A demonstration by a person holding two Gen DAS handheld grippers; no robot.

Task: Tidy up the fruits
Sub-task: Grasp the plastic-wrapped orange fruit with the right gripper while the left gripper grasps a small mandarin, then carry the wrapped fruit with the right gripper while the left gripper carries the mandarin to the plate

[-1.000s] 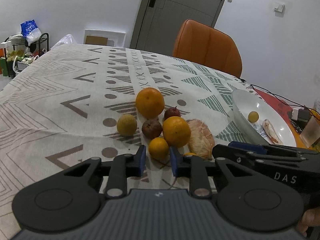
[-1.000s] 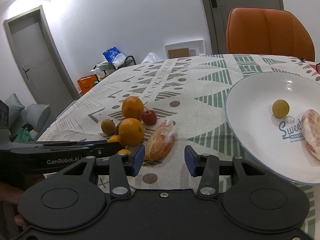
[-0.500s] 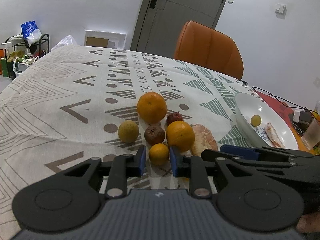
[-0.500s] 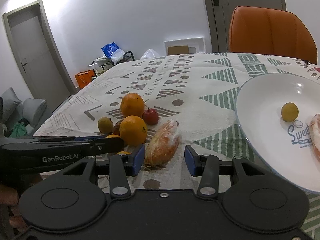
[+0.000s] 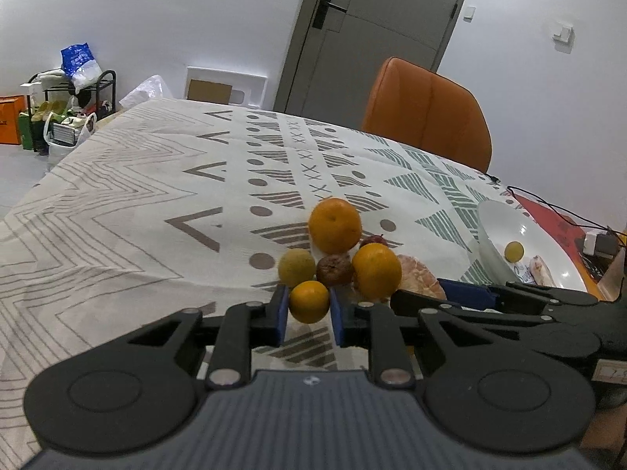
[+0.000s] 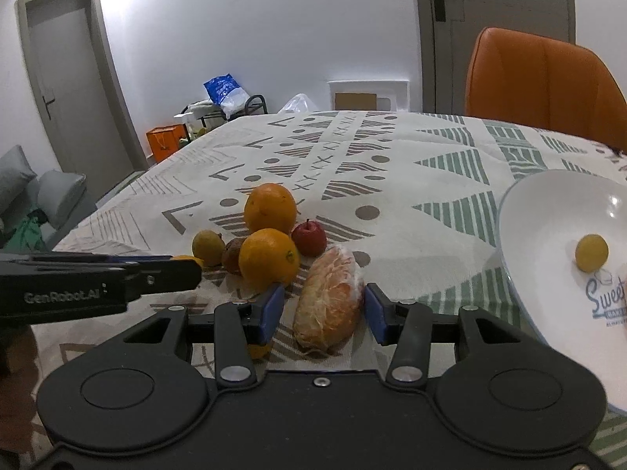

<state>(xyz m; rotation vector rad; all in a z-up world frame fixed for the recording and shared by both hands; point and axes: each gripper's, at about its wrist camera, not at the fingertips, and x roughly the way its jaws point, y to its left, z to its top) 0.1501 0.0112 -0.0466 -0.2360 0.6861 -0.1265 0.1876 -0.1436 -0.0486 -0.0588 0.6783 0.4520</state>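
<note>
left claw (image 5: 308,315) on small orange (image 5: 308,300), above patterned tablecloth (image 5: 117,211)

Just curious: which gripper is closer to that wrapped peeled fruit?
Right. The right gripper straddles the wrapped fruit, a pad on either side. The left gripper is further left, shut on a small orange.

The far and left stretch of the desk (image 5: 117,211) lies bare, open to a tool. The fruit cluster (image 6: 270,235) (packed touching) blocks the middle; the white bowl (image 6: 548,211) fills the right; an orange chair (image 6: 540,78) backs the far edge.
</note>
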